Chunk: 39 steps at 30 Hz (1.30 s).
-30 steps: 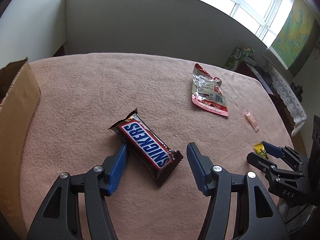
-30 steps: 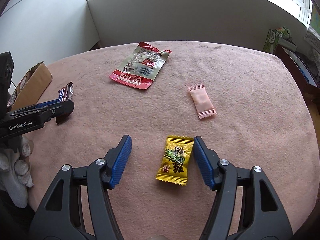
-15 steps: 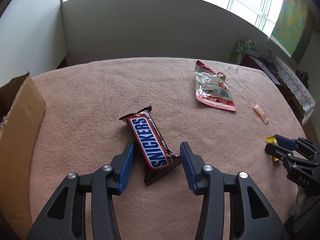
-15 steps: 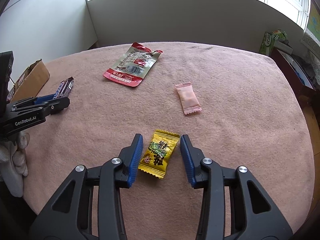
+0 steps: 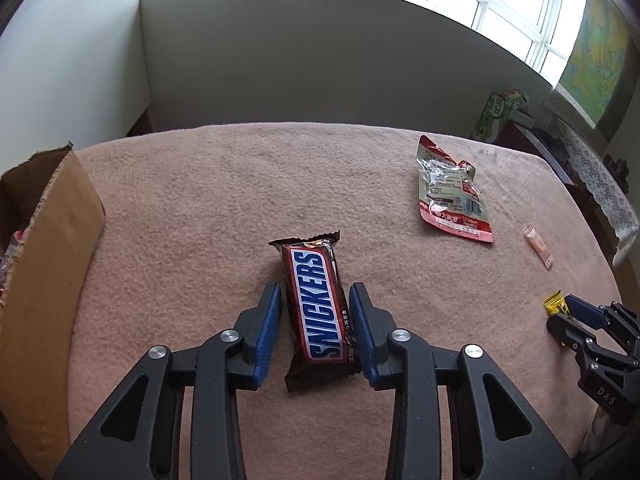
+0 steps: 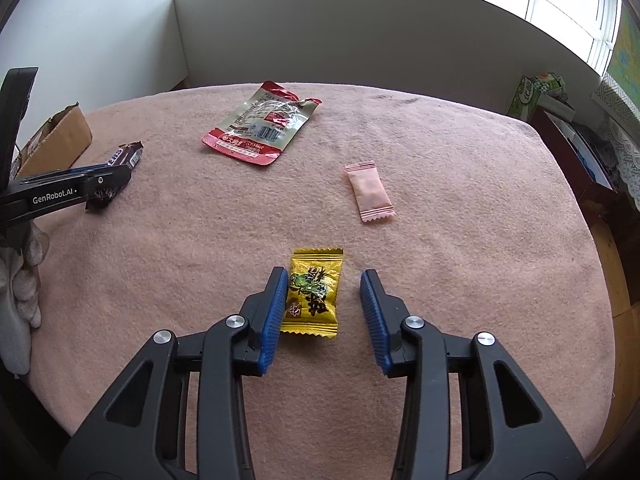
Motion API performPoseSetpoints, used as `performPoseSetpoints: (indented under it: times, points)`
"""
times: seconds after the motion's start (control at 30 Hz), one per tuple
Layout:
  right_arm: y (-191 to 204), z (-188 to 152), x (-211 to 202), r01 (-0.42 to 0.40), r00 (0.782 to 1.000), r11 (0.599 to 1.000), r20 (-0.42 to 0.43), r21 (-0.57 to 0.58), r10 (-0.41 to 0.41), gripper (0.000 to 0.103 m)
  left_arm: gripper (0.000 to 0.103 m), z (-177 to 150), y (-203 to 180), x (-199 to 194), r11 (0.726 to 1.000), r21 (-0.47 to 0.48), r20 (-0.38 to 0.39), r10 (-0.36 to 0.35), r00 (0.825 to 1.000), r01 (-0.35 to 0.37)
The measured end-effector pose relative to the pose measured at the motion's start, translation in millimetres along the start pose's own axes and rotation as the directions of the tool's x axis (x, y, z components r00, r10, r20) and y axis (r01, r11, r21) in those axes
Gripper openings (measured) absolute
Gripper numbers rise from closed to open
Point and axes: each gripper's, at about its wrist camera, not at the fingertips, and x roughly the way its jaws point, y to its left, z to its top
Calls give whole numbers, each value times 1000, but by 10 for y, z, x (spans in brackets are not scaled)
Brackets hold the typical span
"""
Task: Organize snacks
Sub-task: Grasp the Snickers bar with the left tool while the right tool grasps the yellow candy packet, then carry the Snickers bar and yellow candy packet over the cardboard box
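- Pink fleece covers the surface (image 5: 200,200), set against a pale wall with windows above it; four snacks lie loose on it, so by my reading the sorting is at an early stage.
- Cardboard box (image 5: 52,248) stands at the 9 o'clock edge of the left wrist view. Something red and white shows inside at its near rim, too little to name. It is the likely place for the snacks, though that is a guess.
- Left hand-held gripper (image 5: 316,332) is spread around the Snickers bar (image 5: 318,308), which lies flat at the centre of that view with its long axis toward 12 o'clock. Both blue pads sit just beside the wrapper; neither clearly presses it, so the bar is not yet held.
- Right hand-held gripper (image 6: 324,312) is also released, straddling the yellow candy (image 6: 314,294). The left pad looks to touch the wrapper's edge, while the right pad stands apart from it. This candy is not lifted either.
- Red and silver pouch (image 6: 260,128) lies crumpled at about 11 o'clock in the right wrist view, well apart from both tools and untouched.
- Pink sachet (image 6: 370,192) lies at about 1 o'clock in the same view, near the yellow candy, also waiting.
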Motion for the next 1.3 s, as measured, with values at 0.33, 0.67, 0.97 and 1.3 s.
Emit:
performPoseSetpoints:
  times: [0.33, 0.67, 0.97, 1.3]
  points:
    - [-82, -50, -72, -31, 999, 999, 19, 43, 30, 25, 27, -76, -83, -129, 999, 32, 32, -6, 999, 5]
    - [88, 93, -294, -80, 993, 996, 95, 47, 76, 25, 27, -152, -75, -393, 999, 25, 83, -33, 996, 31]
    - [683, 316, -451, -171, 972, 985, 156, -25, 173, 25, 27, -316, 69, -919, 999, 34, 198, -4, 980, -2]
    - [1564, 518, -518, -276, 938, 951, 176, -137, 298, 25, 27, -488, 634, -1383, 997, -65, 300, 53, 952, -35]
